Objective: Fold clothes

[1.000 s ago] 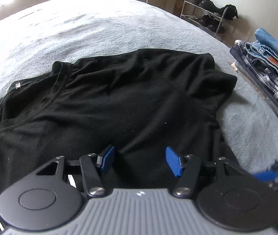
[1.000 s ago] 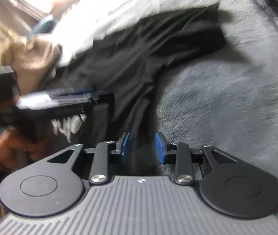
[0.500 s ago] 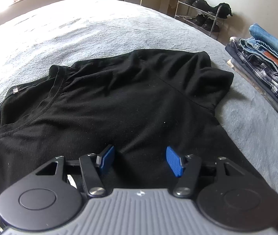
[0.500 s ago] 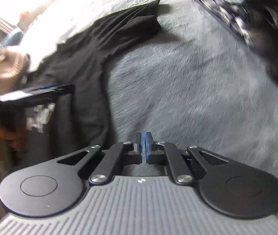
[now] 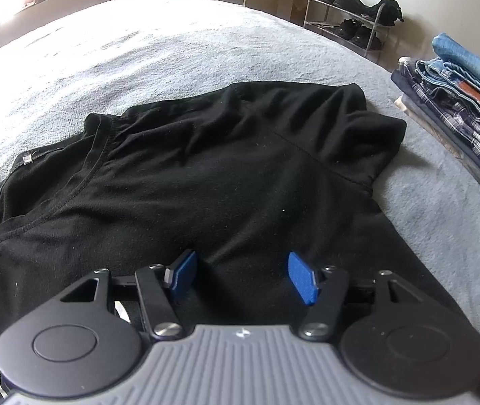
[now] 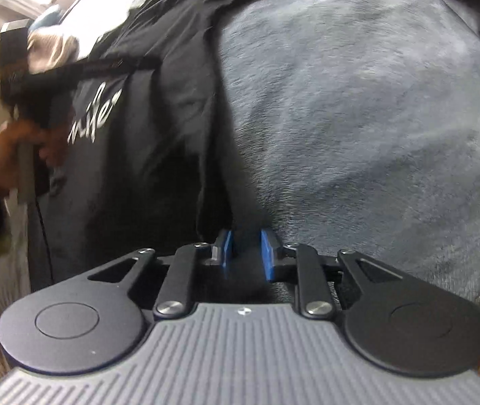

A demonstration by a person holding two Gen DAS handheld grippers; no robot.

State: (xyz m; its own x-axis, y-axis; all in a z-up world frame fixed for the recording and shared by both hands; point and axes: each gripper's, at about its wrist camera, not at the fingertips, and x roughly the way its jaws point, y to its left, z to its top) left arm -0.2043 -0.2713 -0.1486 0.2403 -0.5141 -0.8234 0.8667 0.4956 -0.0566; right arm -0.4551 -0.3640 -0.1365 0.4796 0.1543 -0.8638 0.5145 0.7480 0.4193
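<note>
Black cotton T-shirt [image 5: 206, 182], spread wrinkled across the middle of the left wrist view on a grey fleece bed cover [image 5: 138, 57], neckline with small white tag toward the centre left, one short sleeve reaching the centre right. Left hand-held gripper [image 5: 241, 275] at bottom centre of that view, blue pads wide apart, hovering low over the shirt's lower body, nothing between the pads. Stack of folded clothes, blue denim over plaid [image 5: 459, 101], at the right edge, apart from the sleeve. Metal shoe rack with dark shoes [image 5: 351, 23] in the upper right, against the wall. In the right wrist view, blurred: same shirt [image 6: 145, 128] filling the left half, white lettering showing at centre left, side edge running down to bottom centre. Right hand-held gripper [image 6: 246, 251] at bottom centre, blue pads slightly parted, a narrow gap between them, set right at the shirt's dark edge; cannot tell whether fabric sits between the pads. Grey bed cover [image 6: 358, 118] over the right half. Person's left hand [image 6: 10, 148] at the left edge, gripping the other tool's handle.
</note>
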